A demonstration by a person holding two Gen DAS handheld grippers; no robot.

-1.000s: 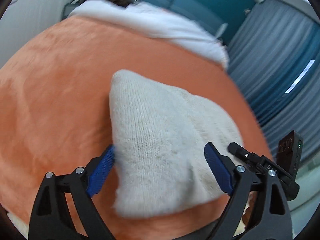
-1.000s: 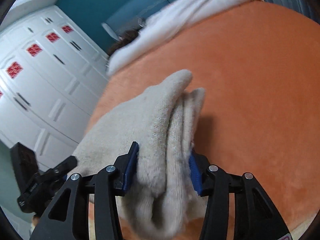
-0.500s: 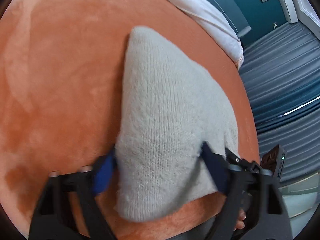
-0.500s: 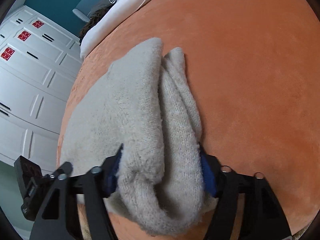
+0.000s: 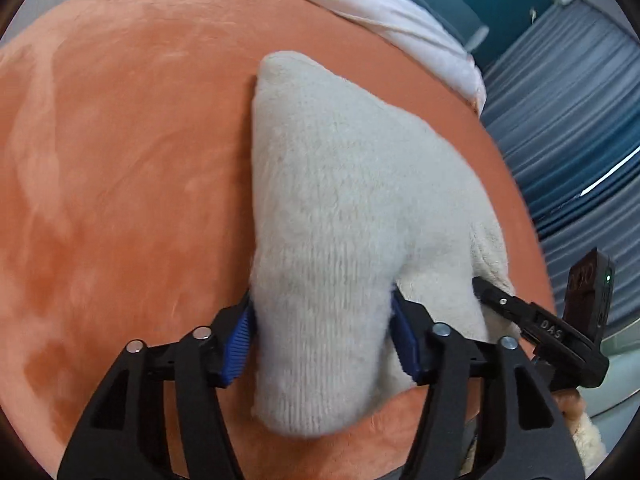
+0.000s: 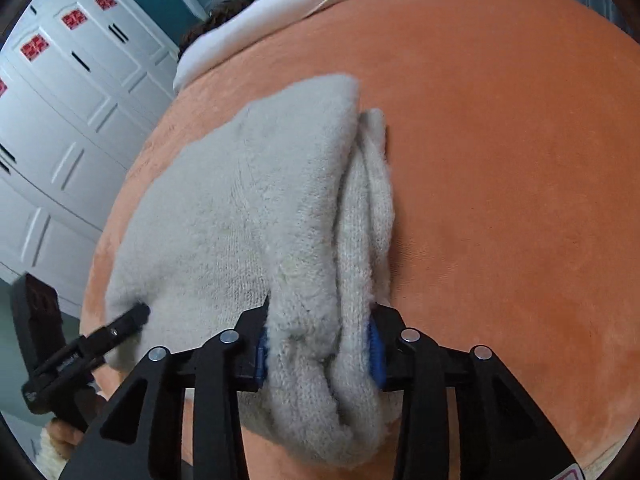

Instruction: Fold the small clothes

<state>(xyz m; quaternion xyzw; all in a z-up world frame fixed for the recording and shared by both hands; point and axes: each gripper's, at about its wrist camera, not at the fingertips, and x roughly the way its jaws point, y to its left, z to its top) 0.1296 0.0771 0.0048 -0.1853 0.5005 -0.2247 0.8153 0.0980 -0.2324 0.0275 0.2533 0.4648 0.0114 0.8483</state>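
A cream knitted garment [image 5: 344, 208] lies folded in several layers on an orange blanket [image 5: 120, 184]. My left gripper [image 5: 324, 328] is shut on its left near corner, the blue pads pressing the bunched knit. My right gripper [image 6: 320, 344] is shut on the right near corner, where the stacked folds [image 6: 360, 240] show edge-on. The garment [image 6: 248, 208] stretches between both grippers. The right gripper also shows at the right edge of the left wrist view [image 5: 532, 320], and the left gripper shows at the lower left of the right wrist view [image 6: 92, 344].
The orange blanket [image 6: 500, 160] covers a bed. A white duvet [image 5: 400, 12] lies bunched at the far end, with dark hair [image 6: 208, 24] beside it. White cupboard doors [image 6: 60, 92] stand to the left, blue-grey curtains [image 5: 568, 120] to the right.
My left gripper has closed from wide open onto the garment's left corner. My right gripper has stayed clamped on the right corner. Both have moved closer to the blanket.
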